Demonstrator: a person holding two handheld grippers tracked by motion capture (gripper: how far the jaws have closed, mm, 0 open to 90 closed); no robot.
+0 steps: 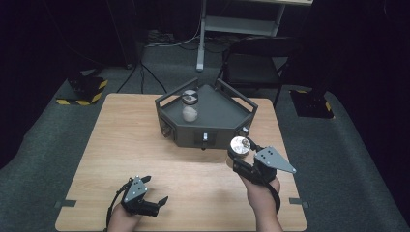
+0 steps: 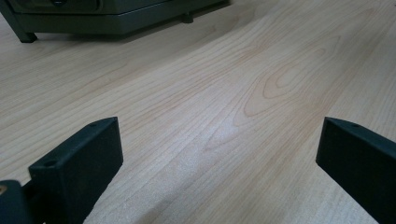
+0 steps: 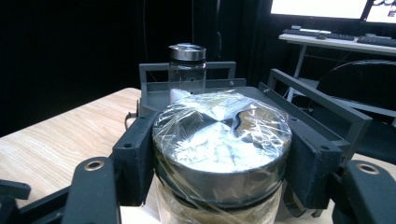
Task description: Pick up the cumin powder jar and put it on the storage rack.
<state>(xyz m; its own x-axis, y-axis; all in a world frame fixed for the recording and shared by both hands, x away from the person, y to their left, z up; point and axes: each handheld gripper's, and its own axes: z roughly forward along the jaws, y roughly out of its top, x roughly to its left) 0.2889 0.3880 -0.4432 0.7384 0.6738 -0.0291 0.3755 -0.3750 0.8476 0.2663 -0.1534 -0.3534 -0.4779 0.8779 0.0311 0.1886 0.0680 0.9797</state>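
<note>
- The glass jar with a silver, film-wrapped lid (image 1: 238,147) sits clamped in our right claw (image 1: 241,155) in the high view, held just before the dark grey angular metal tray (image 1: 220,121). We judge the carry is in hand. Our left claw (image 1: 153,195) rests low over the wooden surface (image 1: 121,145).
- Left gripper view: jaws spread wide, nothing between them.
- Right gripper view: both pads press the jar; next we must clear the tray's rail (image 3: 317,100) and miss the second clear silver-lidded jar (image 3: 187,70).

jar lid (image 3: 219,140): silver (film-wrapped) | tray (image 1: 212,121): dark grey | table (image 1: 121,145): pale wood grain
</note>
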